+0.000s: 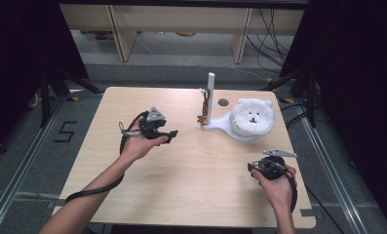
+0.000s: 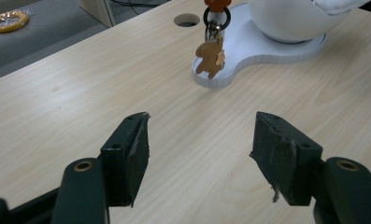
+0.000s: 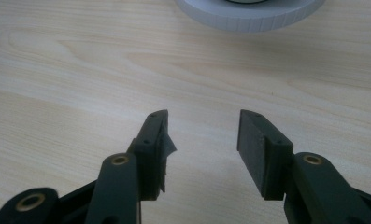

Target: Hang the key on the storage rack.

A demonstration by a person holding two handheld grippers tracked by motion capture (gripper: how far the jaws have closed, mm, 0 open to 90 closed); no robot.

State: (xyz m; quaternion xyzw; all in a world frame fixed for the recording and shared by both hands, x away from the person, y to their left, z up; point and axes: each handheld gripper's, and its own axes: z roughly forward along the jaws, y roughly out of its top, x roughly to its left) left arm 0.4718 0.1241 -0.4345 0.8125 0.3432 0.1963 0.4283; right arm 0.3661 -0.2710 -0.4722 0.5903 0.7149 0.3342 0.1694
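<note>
The tabletop (image 1: 191,161), pale wood with a round hole near its far edge, is seen whole in the high view, along with grey floor, cables and furniture legs beyond it. On its far right part stands a white stand (image 1: 225,126) with a flat base, an upright post and a fluffy white bear-faced ball (image 1: 252,117) resting on the wide end of the base. The left gripper view brings the base close (image 2: 262,44) and shows what the high view leaves tiny: a small brown keyring charm (image 2: 211,57) hanging from a black ring at the post, just over the narrow end of the base. The right gripper view catches the near rim of the base (image 3: 248,14) at its top edge and otherwise bare wood.

The left hand-held gripper (image 1: 167,135) is held above the tabletop left of centre, pointing toward the stand and well short of it. In its own view (image 2: 199,140) the jaws stand wide apart with nothing between them, touching nothing; the charm hangs farther ahead.

The right hand-held gripper (image 1: 255,168) sits low near the front right corner, near the bear ball's side of the stand. In its own view (image 3: 203,135) the jaws are parted, less wide, with bare wood in the gap and a bit of torn pad lining sticking out from one jaw.
</note>
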